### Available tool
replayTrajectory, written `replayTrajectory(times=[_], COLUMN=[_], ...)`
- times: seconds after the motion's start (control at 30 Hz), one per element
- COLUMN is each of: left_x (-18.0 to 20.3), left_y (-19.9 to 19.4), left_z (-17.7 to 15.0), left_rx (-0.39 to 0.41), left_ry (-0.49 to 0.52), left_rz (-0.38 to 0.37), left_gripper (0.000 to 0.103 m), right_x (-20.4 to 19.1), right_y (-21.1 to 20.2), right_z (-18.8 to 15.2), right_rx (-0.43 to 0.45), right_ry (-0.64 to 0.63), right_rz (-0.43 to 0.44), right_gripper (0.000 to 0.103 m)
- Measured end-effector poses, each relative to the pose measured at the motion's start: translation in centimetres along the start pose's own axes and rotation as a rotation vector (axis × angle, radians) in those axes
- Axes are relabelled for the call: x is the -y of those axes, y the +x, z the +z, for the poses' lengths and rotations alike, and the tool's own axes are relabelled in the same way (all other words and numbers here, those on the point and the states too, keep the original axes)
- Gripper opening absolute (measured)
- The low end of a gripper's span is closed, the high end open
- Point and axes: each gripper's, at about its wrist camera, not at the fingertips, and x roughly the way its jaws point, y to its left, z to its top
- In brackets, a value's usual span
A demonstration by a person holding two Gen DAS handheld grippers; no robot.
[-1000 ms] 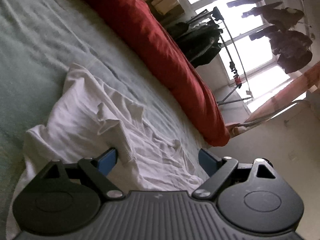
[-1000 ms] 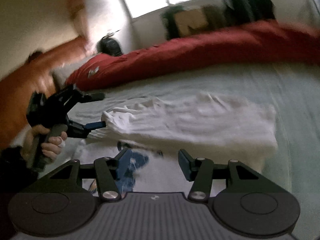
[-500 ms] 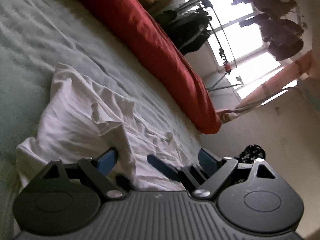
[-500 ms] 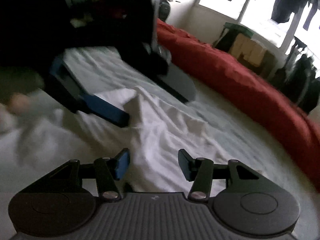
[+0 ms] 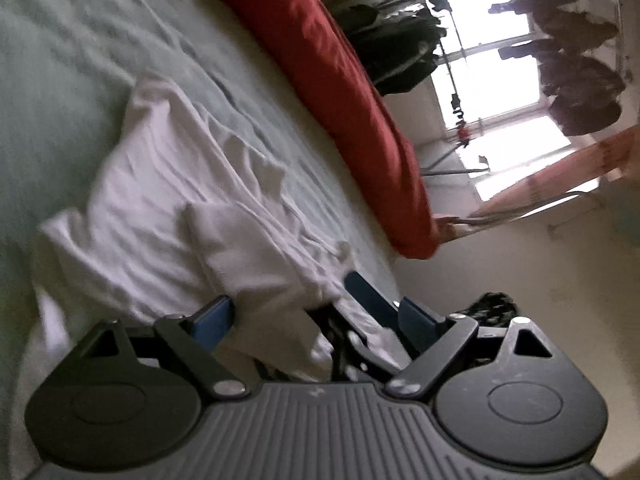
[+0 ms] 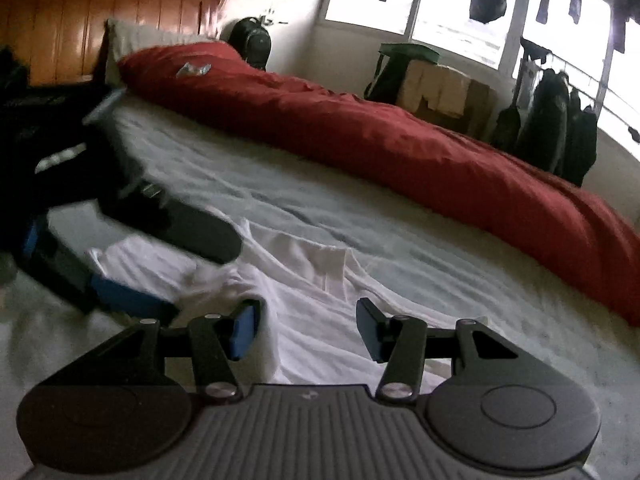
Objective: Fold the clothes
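One white garment (image 5: 160, 208) lies crumpled on the pale green sheet of the bed (image 5: 68, 52), partly doubled over itself, with a raised fold of cloth (image 5: 240, 240) standing up at its near end. Both claws sit low at that end, close together.

The left claw (image 5: 316, 316) is wide, its jaws opening; the raised fold sits between them, brushing the left pad, with no squeeze visible. The right claw (image 6: 306, 328) stands about half open over flat white cloth, gripping nothing, and its blue finger shows in the left wrist view just beside the left claw.

The step in hand looks like taking hold of the near edge for the next fold. To do it well, each claw should pinch one clear layer at a corner, well apart from the other, so the edge lifts taut and lands square.

Counted: one garment, two claws, one red duvet (image 6: 400, 148) along the far side, one pillow (image 6: 144, 36) at the wooden headboard (image 6: 80, 20).
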Motion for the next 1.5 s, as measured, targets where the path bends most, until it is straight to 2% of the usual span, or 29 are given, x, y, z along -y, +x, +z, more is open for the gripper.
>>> replayTrajectory(times=[0.1,0.2,0.27,0.47,0.53,0.63,0.83,0.9,1.0,1.1,1.17,1.23,1.27,1.3,1.33,1.37,1.4,1.5], left_x=[-0.3,0.1,-0.1,-1.8,-2.0,-2.2,-0.5,-0.8,0.0,-0.2,0.0,0.3,0.2,0.0,-0.2,-0.4,-0.9,-0.6], left_y=[0.6,0.9,1.5,2.4,2.4,3.2,3.4,3.6,3.7,3.7,4.0,4.1,3.9,3.8,3.7,3.6,3.6,3.4], left_z=[-0.2,-0.6,-0.7,0.2,0.8,1.7,2.4,2.1,2.2,2.3,1.9,1.5,1.5,1.6,1.8,1.9,2.0,1.8], left_rx=[-0.04,-0.042,-0.046,0.075,0.104,0.077,0.097,0.056,0.057,0.095,0.083,0.073,0.067,0.063,0.059,0.054,0.054,0.065], left_ry=[-0.068,-0.073,-0.095,-0.193,-0.201,-0.205,-0.071,-0.028,-0.014,-0.031,0.033,0.109,0.127,0.135,0.142,0.149,0.139,0.115], left_rz=[-0.048,-0.107,-0.115,-0.13,-0.121,-0.087,0.032,0.065,0.082,0.083,0.125,0.175,0.194,0.222,0.251,0.281,0.3,0.287], left_gripper=[0.09,0.09,0.09,0.09,0.09,0.09,0.09,0.09,0.09,0.088,0.08,0.064,0.059,0.049,0.031,0.019,0.014,0.014], right_x=[0.2,0.4,0.6,0.4,-0.1,-0.7,-1.8,-1.8,-2.0,-2.2,-2.3,-2.2,-2.1,-1.9,-1.7,-1.4,-1.2,-0.4], right_y=[0.0,-0.1,-0.4,-0.6,-0.9,-1.2,-3.0,-3.6,-4.7,-5.7,-6.5,-7.7,-8.2,-8.6,-9.1,-9.6,-10.0,-11.4], right_z=[0.1,0.0,-0.1,-0.1,-0.4,-0.8,-2.3,-2.7,-3.5,-4.0,-4.3,-4.8,-5.1,-5.3,-5.6,-6.0,-6.3,-7.6], right_rx=[0.017,0.032,0.053,0.044,0.042,0.027,0.005,-0.007,-0.015,-0.022,-0.026,-0.026,-0.026,-0.028,-0.033,-0.037,-0.041,-0.05], right_ry=[0.002,0.024,0.042,0.026,-0.002,-0.018,-0.07,-0.075,-0.082,-0.079,-0.077,-0.077,-0.074,-0.065,-0.051,-0.038,-0.024,0.027], right_rz=[0.003,0.014,0.022,0.037,0.044,0.06,0.066,0.074,0.083,0.096,0.104,0.103,0.104,0.104,0.104,0.104,0.103,0.085], right_gripper=[0.058,0.058,0.058,0.058,0.058,0.058,0.059,0.06,0.06,0.06,0.06,0.061,0.062,0.063,0.063,0.063,0.063,0.063])
